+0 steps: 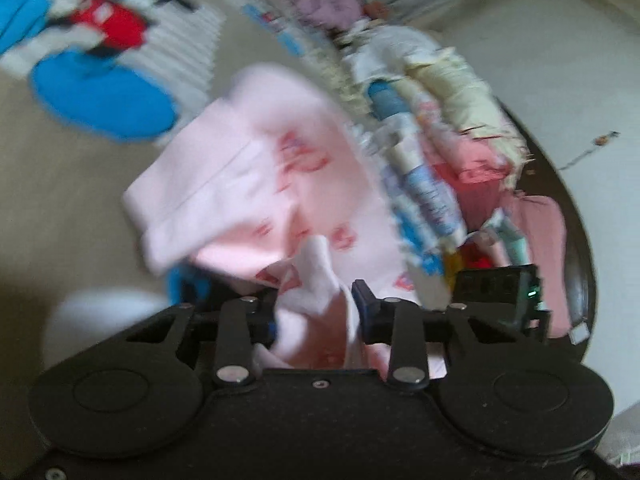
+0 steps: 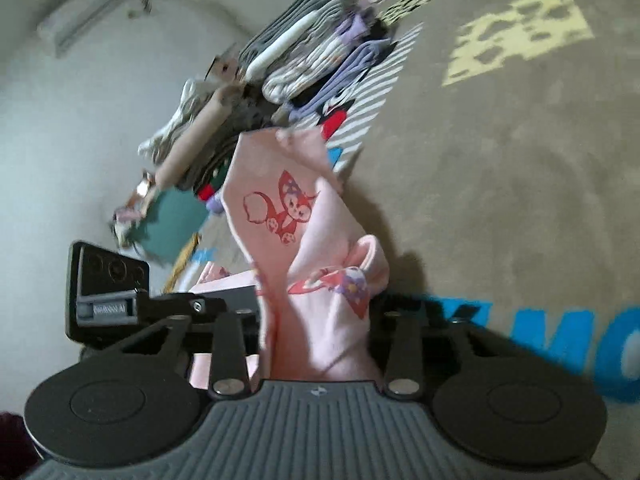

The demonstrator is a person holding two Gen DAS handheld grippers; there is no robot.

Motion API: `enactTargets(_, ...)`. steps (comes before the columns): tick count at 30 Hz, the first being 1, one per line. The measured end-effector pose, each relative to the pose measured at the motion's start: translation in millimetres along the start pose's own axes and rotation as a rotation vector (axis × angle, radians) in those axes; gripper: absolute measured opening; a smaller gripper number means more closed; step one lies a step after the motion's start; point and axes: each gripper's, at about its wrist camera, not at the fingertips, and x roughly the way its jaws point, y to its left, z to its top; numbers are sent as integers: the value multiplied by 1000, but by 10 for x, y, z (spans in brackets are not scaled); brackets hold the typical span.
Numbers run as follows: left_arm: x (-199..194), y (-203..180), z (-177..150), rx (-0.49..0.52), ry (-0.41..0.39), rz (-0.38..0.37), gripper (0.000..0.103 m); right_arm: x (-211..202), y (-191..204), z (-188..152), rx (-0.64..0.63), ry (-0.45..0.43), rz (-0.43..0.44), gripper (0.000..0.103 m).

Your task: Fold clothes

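The left gripper is closed on a fold of the pink garment, which fills the gap between its jaws. The right gripper also grips the same pink garment, bunched between its jaws, with a red fox print facing the camera. The garment hangs over the beige carpet. A row of folded clothes lies just beside it, along the carpet's edge.
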Motion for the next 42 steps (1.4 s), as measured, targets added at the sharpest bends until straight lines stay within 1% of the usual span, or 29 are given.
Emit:
enactTargets(1,-14,-42,74,24,-19,-17,30,1,9,24,6,-11,9,33)
enactTargets(3,-29,-102,222,65,-48,-27,30,16,70,118,-6,-40,44,33)
enactTargets(5,-44,-63,375,58,-75,-51,26,25,134,229,-26,-85,74,33)
enactTargets(7,-59,-27,528,51,-102,-74,26,8,169,323,-35,-136,85,32)
enactTargets(10,-61,-30,746,58,-146,-83,26,-39,159,452,-30,-216,108,29)
enactTargets(12,-44,7,880,56,-171,-69,26,-60,108,560,-14,-283,110,28)
enactTargets(15,-14,120,1055,52,-211,-22,26,-68,-50,725,38,-397,94,28)
enactTargets(16,0,162,1103,36,-218,1,26,-17,-139,791,61,-414,89,28)
enactTargets(17,13,206,1146,21,-225,24,27,26,-232,856,78,-422,89,28)
enactTargets(18,10,281,1138,4,-225,33,31,35,-295,898,82,-435,76,28)
enactTargets(19,4,362,1110,-14,-220,34,50,51,-348,936,79,-445,44,28)
enactTargets(20,2,435,1077,-34,-213,42,63,69,-415,958,87,-447,28,28)
enactTargets(22,32,525,1045,-67,-186,45,63,101,-551,975,116,-448,21,28)
enactTargets(24,157,466,1029,-47,-146,26,63,104,-628,976,139,-472,36,28)
enactTargets(27,345,376,1006,-17,-88,-2,65,115,-551,1042,78,-490,60,28)
enactTargets(28,411,329,1000,9,-75,-7,64,106,-527,1060,55,-489,70,28)
enactTargets(29,398,255,993,55,-102,6,42,112,-527,1070,50,-490,71,28)
enactTargets(30,386,181,986,101,-129,19,28,124,-532,1079,49,-490,67,28)
enactTargets(31,374,107,978,147,-155,33,20,140,-564,1089,58,-492,77,28)
enactTargets(33,344,-39,966,237,-209,57,18,147,-606,1118,63,-522,114,28)
enactTargets(35,207,-145,1003,286,-268,52,17,103,-503,1179,9,-586,184,28)
enactTargets(36,173,-131,1029,281,-272,59,17,96,-473,1216,0,-603,209,28)
enactTargets(37,194,-75,1039,273,-260,87,20,95,-452,1255,-3,-616,230,28)
enactTargets(38,218,-16,1048,263,-246,119,26,93,-431,1293,-5,-629,252,28)
enactTargets(39,282,62,1048,246,-214,185,31,121,-462,1330,16,-616,236,29)
enactTargets(40,335,129,1035,232,-191,246,35,167,-515,1348,48,-581,166,37)
enactTargets(41,354,168,1021,226,-180,283,39,199,-558,1350,72,-551,83,42)
enactTargets(42,343,180,1021,222,-178,298,43,194,-594,1339,90,-538,34,51)
